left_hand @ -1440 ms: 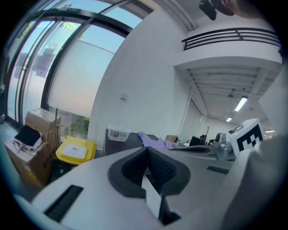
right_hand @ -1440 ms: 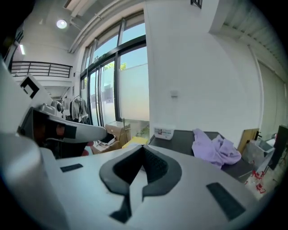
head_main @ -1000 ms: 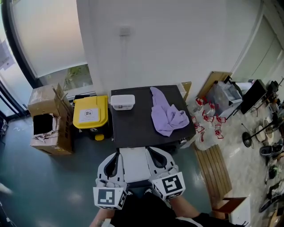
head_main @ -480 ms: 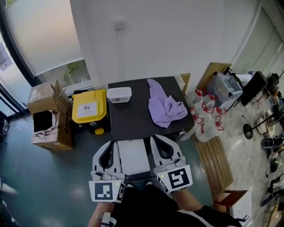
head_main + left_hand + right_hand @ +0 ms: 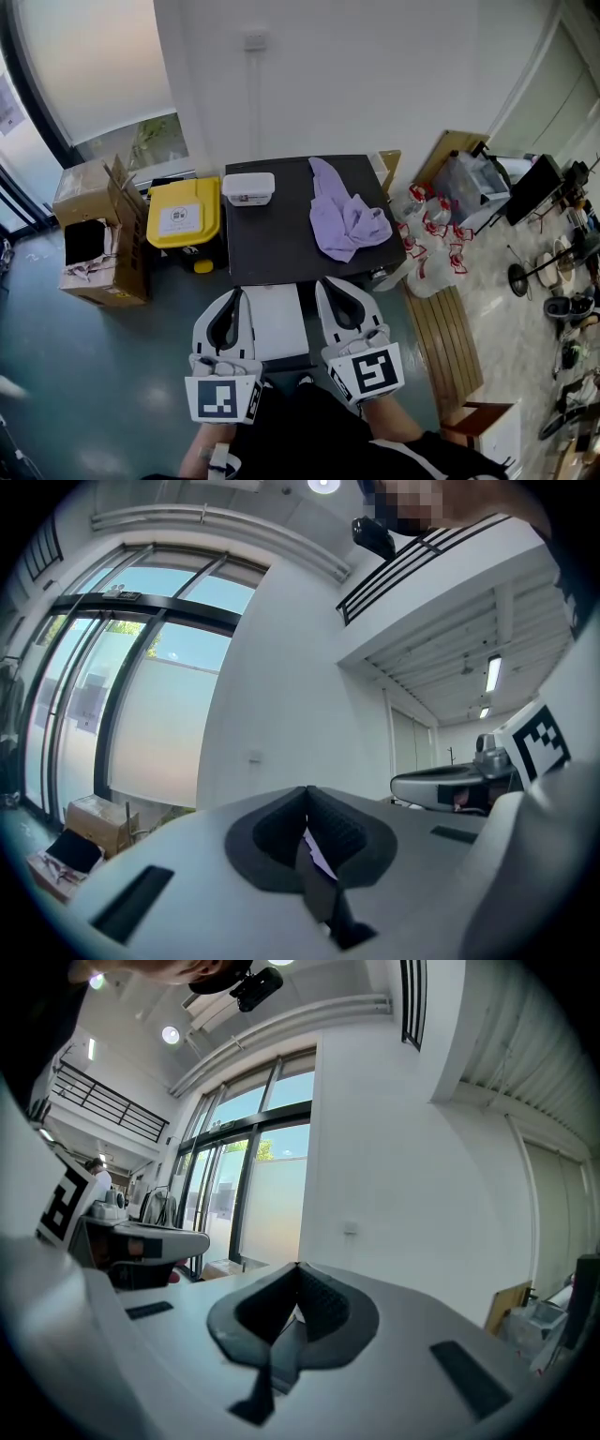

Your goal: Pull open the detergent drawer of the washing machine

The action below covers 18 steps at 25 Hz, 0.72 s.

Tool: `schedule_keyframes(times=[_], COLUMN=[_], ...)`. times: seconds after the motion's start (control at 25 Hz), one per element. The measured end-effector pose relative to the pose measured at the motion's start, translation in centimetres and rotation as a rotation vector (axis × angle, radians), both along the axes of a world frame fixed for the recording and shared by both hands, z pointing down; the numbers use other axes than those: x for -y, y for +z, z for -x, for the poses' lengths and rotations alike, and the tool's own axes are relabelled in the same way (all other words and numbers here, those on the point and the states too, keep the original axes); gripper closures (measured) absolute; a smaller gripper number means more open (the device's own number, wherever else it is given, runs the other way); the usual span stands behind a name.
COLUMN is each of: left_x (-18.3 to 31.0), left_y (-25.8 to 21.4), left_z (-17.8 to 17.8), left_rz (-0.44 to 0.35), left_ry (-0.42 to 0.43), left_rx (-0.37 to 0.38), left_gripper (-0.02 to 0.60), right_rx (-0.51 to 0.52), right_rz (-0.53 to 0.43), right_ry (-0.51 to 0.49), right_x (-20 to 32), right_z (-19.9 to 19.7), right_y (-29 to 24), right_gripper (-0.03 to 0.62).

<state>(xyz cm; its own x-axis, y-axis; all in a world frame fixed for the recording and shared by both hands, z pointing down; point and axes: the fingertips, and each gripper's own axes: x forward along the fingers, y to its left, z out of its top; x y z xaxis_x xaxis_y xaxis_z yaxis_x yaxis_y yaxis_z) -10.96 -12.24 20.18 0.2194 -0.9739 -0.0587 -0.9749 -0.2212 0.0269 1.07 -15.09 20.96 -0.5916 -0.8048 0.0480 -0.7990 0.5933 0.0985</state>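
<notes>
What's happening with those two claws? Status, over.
Left gripper shut, empty; right gripper shut, empty. Both level, facing washing machine; drawer out of sight. Purple cloth, white box on top, not blocking.

We take this for a workshop or test space in a converted industrial hall, not a home. Tall windows [image 5: 103, 686] in dark frames run almost to the ceiling. A railed upper gallery [image 5: 422, 557] crosses overhead, with strip lights [image 5: 492, 672] under it. The floor [image 5: 112, 375] is bare, glossy, grey-green. A washing machine [image 5: 272, 244] stands alone against a plain white wall [image 5: 375, 84]. On one side we note open cardboard boxes [image 5: 89, 234] and a yellow bin [image 5: 183, 220]. On the other side are red-capped bottles [image 5: 433, 234] on the floor, a clear plastic crate [image 5: 473, 192] and a slatted wooden board [image 5: 448, 347]. Stands [image 5: 520, 279] and loose gear sit along the edge.
</notes>
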Motion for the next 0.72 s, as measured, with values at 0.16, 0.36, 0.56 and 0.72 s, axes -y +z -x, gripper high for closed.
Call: schedule_keyframes(times=[0.16,0.36,0.56,0.72], left_x=[-0.21,-0.47,-0.69,-0.9], left_y=[-0.02,0.11,0.28,0.43], left_z=[-0.25,-0.68,-0.84,-0.91], left_rz=[0.0,0.001,0.007,0.014], left_ry=[0.005,0.011,0.012,0.009], left_rx=[0.001,0.0,-0.004,-0.005], left_gripper=[0.56,0.56,0.56,0.56], right_rx=[-0.003,-0.007,-0.01,-0.01], right_rz=[-0.003,-0.005,-0.008,-0.01], right_ry=[-0.004,-0.013,-0.017,-0.02], right_x=[-0.2,-0.52,-0.75,-0.94], right_z=[-0.02,-0.19,-0.33,-0.49], right_y=[0.01,0.05,-0.05,-0.06], right_gripper=[0.586,0.586,0.586,0.586])
